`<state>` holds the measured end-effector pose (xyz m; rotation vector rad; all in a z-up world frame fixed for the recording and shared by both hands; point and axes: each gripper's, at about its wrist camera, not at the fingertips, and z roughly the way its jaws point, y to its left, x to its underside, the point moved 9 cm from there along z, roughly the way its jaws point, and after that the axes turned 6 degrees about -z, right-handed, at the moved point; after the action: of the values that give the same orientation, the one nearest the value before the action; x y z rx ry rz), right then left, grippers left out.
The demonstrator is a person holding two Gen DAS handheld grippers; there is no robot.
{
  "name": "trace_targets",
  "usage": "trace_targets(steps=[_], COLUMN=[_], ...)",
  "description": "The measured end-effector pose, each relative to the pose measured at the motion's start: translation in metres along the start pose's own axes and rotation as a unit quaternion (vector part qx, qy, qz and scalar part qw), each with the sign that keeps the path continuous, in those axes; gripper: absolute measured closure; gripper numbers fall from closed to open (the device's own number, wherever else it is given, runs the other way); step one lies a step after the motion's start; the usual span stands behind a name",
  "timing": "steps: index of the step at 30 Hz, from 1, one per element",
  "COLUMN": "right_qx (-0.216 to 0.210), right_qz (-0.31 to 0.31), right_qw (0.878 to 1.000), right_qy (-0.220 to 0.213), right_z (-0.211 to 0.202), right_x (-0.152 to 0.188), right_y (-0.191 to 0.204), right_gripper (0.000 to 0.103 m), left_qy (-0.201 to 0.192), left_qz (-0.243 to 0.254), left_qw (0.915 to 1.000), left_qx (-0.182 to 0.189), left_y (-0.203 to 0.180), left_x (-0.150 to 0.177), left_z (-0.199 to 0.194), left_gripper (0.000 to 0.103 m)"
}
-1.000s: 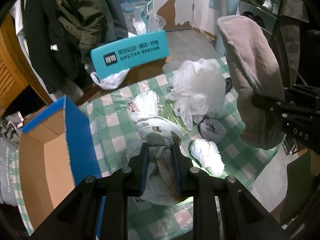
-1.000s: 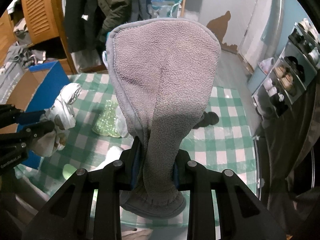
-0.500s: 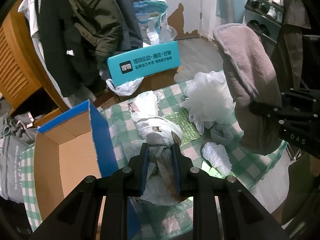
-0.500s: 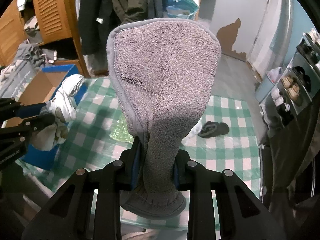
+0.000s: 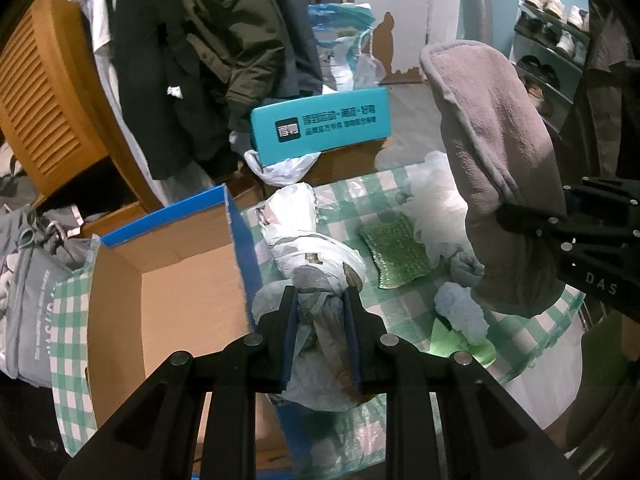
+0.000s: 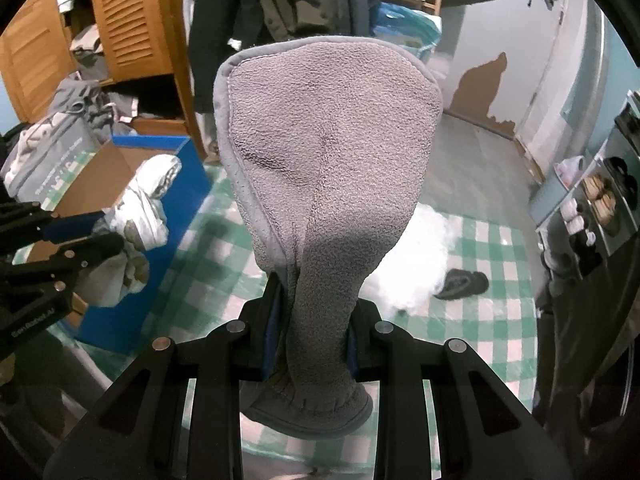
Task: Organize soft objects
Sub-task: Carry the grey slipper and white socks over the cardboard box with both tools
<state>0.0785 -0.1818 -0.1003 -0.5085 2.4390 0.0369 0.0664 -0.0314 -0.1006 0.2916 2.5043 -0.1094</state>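
My left gripper is shut on a white-and-grey knotted plastic bundle, held above the table beside the blue wall of an open cardboard box. The right wrist view shows that bundle and the left gripper in front of the same box. My right gripper is shut on a grey fleece slipper that stands up from its jaws. In the left wrist view, the slipper and right gripper hang at the right.
On the green checked tablecloth lie a white mesh pouf, a green pad, a grey sock ball and a small white bundle. A dark sock lies farther right. A teal box and hanging coats stand behind.
Both grippers have carried their loads leftward and a little upward, toward the cardboard box. The box now fills more of the left wrist view. Neither grip has changed.
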Motion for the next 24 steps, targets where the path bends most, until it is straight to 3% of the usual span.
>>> trace_targets(steps=[24], right_qx=[-0.055], right_qz=[-0.05], right_qw=[0.997], right_qy=[-0.011], right_z=[0.016], right_x=[-0.056], right_y=[0.091], right_gripper=[0.078], left_qy=[-0.008], left_qz=[-0.058], left_qw=[0.9973], left_qx=[-0.043], left_y=[0.085], left_x=[0.011], left_z=[-0.01], left_gripper=[0.081])
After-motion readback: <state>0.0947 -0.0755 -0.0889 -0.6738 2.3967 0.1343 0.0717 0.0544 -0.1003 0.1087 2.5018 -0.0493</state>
